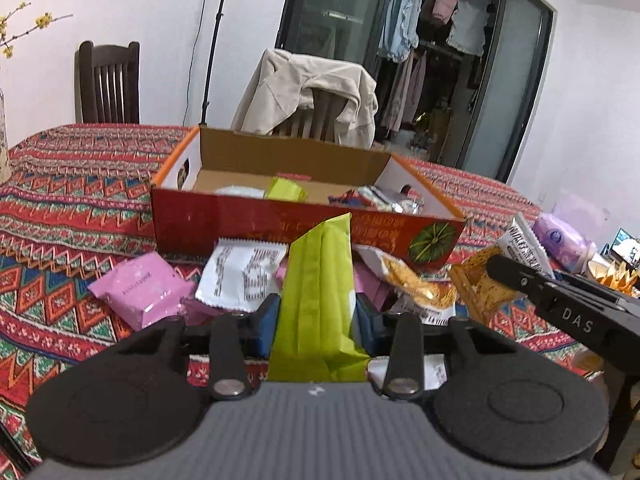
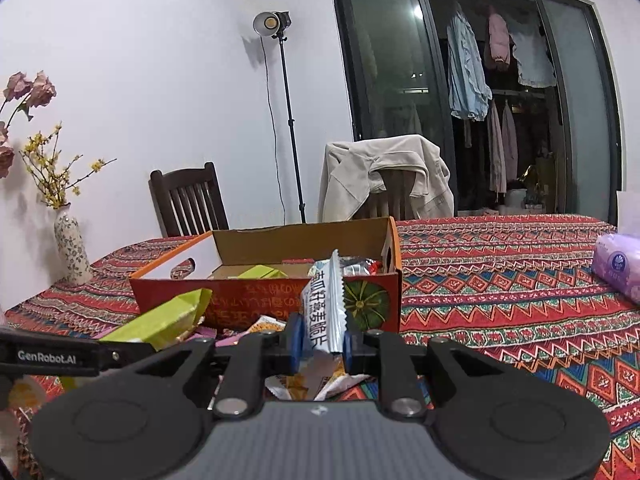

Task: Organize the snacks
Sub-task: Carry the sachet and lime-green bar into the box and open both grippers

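A red cardboard box (image 1: 208, 220) stands open on the patterned table and holds several snack packs. In front of it lie loose packs: a pink pack (image 1: 140, 288), a white printed pack (image 1: 240, 276) and a noodle-picture bag (image 1: 412, 280). My left gripper (image 1: 316, 312) is shut on a green pack (image 1: 318, 280), lifted above the pile. My right gripper (image 2: 322, 344) is shut on a white and blue snack pack (image 2: 326, 308), held upright before the box (image 2: 256, 304). The green pack (image 2: 168, 320) and the left gripper's finger show at the left of the right wrist view.
A flowered vase (image 2: 72, 248) with yellow branches stands at the table's left end. A purple tissue pack (image 2: 618, 268) lies at the right. Two chairs (image 2: 188, 200) stand behind the table, one draped with a beige jacket (image 2: 384, 172). A lamp stand (image 2: 288, 120) rises by the wall.
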The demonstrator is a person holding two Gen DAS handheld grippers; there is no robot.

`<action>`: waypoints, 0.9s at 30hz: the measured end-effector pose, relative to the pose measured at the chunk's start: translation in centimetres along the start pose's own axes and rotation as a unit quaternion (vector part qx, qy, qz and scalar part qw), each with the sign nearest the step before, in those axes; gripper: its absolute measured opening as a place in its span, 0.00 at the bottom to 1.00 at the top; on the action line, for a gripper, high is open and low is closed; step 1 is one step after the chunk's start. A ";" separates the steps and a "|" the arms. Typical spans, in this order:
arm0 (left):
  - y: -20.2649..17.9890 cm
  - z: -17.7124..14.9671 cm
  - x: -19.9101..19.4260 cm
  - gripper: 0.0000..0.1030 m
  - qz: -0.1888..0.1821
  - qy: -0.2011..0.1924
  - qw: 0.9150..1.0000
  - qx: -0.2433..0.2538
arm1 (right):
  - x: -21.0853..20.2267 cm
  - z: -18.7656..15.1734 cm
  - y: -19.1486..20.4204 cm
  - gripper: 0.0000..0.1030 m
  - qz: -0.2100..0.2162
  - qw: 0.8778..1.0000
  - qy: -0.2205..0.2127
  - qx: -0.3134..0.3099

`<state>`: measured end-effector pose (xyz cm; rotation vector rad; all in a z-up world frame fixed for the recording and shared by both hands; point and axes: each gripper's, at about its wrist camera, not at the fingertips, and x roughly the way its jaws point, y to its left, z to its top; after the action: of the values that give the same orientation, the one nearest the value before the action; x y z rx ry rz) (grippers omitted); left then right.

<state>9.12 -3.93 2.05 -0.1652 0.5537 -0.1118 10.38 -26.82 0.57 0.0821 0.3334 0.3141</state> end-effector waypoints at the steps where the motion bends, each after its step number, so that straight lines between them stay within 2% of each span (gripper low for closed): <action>1: 0.0 0.2 -0.2 0.39 -0.001 -0.004 1.000 0.000 | -0.1 0.2 0.1 0.18 0.000 1.000 -0.002 -0.001; 14: -0.1 5.5 -1.2 0.39 0.000 -0.072 0.997 0.018 | 0.9 4.6 1.7 0.18 -0.001 1.000 -0.027 -0.013; 27: 1.0 11.1 1.8 0.39 0.006 -0.097 0.995 0.011 | 6.1 9.2 3.7 0.18 -0.002 0.999 -0.034 -0.030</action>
<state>16.58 -1.80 10.25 -0.1493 0.3598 -0.0886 17.88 -21.61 7.87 0.0334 0.2571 0.3164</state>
